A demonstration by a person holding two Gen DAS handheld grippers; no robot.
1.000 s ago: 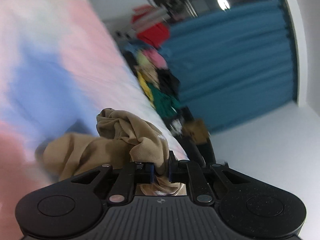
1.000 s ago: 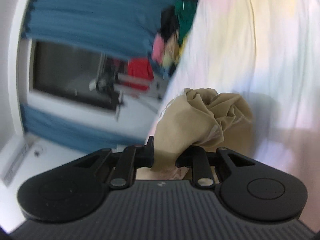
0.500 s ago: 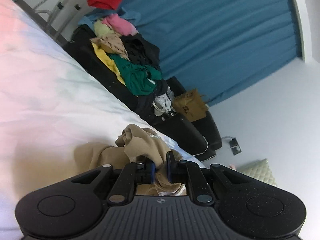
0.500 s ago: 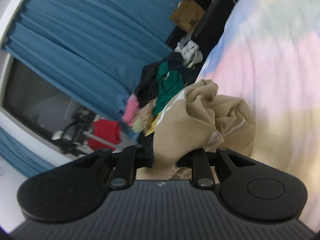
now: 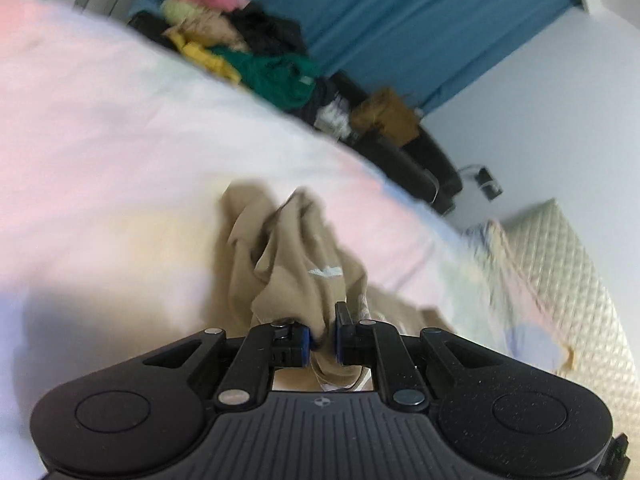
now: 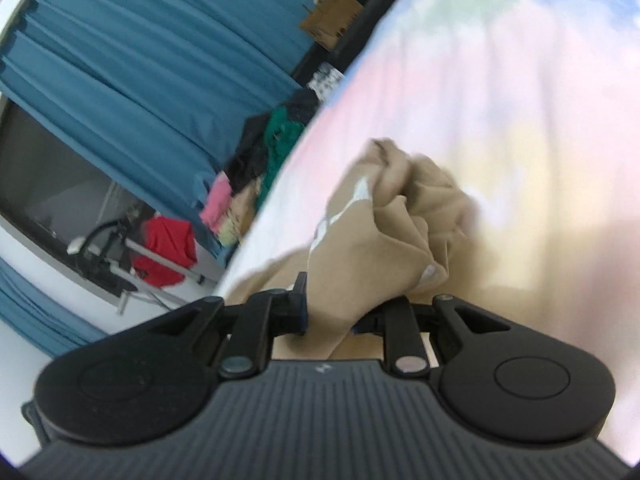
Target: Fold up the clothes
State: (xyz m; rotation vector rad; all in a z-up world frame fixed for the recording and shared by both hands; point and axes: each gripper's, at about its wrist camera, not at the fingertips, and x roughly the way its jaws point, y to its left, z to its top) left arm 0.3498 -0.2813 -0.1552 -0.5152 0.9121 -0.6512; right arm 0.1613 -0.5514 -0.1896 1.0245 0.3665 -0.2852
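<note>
Tan crumpled cotton garment [image 5: 296,264]: bunched into loose folds, one part pinched between the fingers of the left gripper [image 5: 322,338], the rest rising ahead of the fingertips and spilling to the right of them. White print marks show on a fold just above the fingers.

Left gripper: black, blue-padded fingers [image 5: 304,340] drawn narrow, clamped on a thin wad of the cloth.

Same garment in the right wrist view [image 6: 384,236]: a thick knot of fabric fills the space between the fingers of the right gripper [image 6: 332,312] and bulges forward and right of them.

Right gripper: black fingers [image 6: 298,300] held apart by the bulk of the cloth gripped between them; the right finger is mostly hidden under it.

Pastel tie-dye bed sheet [image 5: 120,152]: pink, white, yellow and pale blue, spread beneath and beyond the garment.

Heap of mixed coloured clothes [image 5: 256,60]: far ahead of the left fingers, past the bed's edge, against the blue pleated curtain [image 5: 400,20].
</note>
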